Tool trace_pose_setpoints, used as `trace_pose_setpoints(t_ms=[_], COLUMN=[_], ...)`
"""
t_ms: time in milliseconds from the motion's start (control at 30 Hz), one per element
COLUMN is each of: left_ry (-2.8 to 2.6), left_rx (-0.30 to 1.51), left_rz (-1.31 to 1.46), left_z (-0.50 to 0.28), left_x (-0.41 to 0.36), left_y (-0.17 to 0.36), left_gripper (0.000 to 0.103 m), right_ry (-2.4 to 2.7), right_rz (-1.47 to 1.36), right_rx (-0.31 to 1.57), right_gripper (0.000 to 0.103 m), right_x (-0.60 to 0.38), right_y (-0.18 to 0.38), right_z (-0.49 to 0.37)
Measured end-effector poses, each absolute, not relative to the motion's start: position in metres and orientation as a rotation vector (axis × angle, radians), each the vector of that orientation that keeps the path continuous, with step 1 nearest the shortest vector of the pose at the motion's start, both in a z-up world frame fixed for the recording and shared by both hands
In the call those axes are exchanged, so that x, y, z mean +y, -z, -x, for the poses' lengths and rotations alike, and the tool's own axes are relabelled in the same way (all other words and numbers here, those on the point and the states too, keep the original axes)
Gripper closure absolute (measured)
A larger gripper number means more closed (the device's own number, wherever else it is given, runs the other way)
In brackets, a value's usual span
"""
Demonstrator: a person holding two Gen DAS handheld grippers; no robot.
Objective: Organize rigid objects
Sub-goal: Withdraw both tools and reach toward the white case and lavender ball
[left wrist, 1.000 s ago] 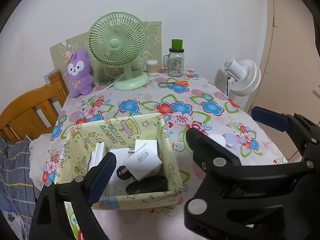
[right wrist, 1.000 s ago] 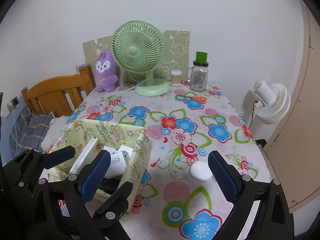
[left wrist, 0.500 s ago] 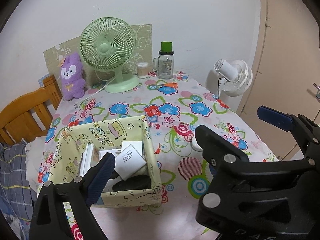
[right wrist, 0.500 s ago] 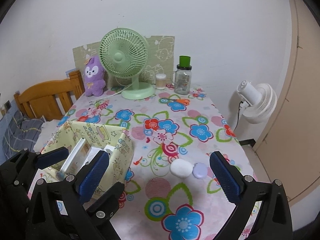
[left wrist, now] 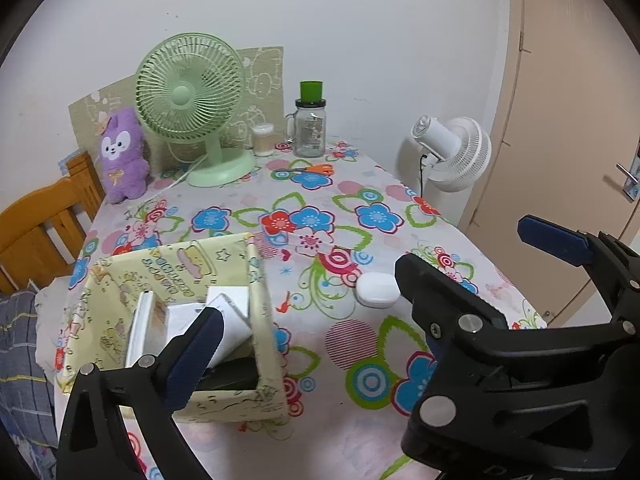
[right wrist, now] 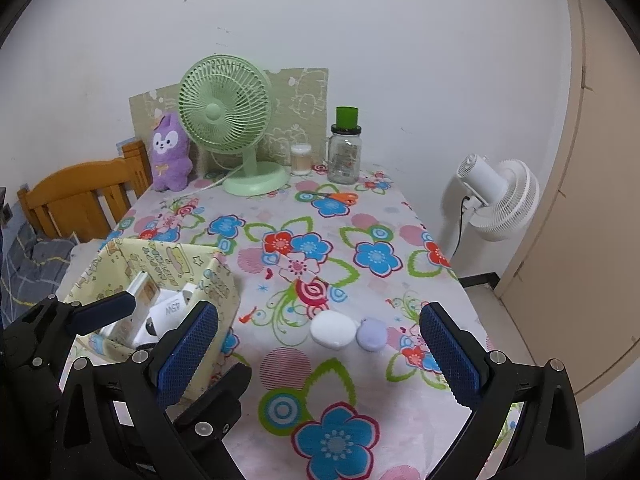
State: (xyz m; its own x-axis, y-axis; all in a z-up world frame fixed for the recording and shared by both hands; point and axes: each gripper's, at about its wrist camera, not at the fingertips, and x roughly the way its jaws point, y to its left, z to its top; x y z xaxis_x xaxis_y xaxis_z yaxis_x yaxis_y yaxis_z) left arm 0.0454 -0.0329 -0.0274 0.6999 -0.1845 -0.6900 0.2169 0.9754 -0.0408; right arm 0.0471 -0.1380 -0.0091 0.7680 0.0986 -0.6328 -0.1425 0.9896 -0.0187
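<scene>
A yellow patterned box (left wrist: pixel 262 320) (right wrist: pixel 218 284) stands at the table's near left. It holds a white 45W charger (right wrist: pixel 170 310), white boxes and a dark item. A white oval case (left wrist: pixel 376 290) (right wrist: pixel 333 330) lies on the flowered cloth with a lilac round case (right wrist: pixel 371 333) touching its right side. My left gripper (left wrist: pixel 316 356) hovers by the box's right wall; its jaws are opening with nothing between them. My right gripper (right wrist: pixel 318 354) is open just in front of the two cases, touching neither. The right gripper's body hides the lilac case in the left wrist view.
A green desk fan (right wrist: pixel 224 112), a purple plush (right wrist: pixel 170 152), a glass jar with a green lid (right wrist: pixel 344 152), a small swab cup (right wrist: pixel 301 158) and orange scissors (right wrist: pixel 340 197) stand at the far end. A wooden headboard (right wrist: pixel 76 196) is left, and a white floor fan (right wrist: pixel 500 200) and door right.
Both grippers have drawn back and to the right. The box has drifted left in both views. The white and lilac cases now sit between the right gripper's fingers. The left jaws stand slightly wider.
</scene>
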Motion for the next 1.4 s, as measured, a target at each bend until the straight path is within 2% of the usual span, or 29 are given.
trace_pose_setpoints(t_ms=[700, 1200, 1400], left_ry=[0.296, 0.293, 0.288], left_rx=[0.786, 0.818, 0.84], left_rz=[-0.048, -0.041, -0.048], left_z=[-0.064, -0.089, -0.099], left_x=[-0.077, -0.103, -0.111], left_y=[0.058, 0.087, 0.101], left_gripper=[0.001, 0.001, 0.001], right_ry=[-0.105, -0.087, -0.076], right_rz=[0.09, 0.017, 0.032], right_rx=[0.683, 0.765, 0.784], right_gripper=[0.001, 0.001, 0.005], right_x=[-0.176, -0.207, -0.212], right_y=[0.039, 0.076, 0.087], right_z=[-0.065, -0.092, -0.1])
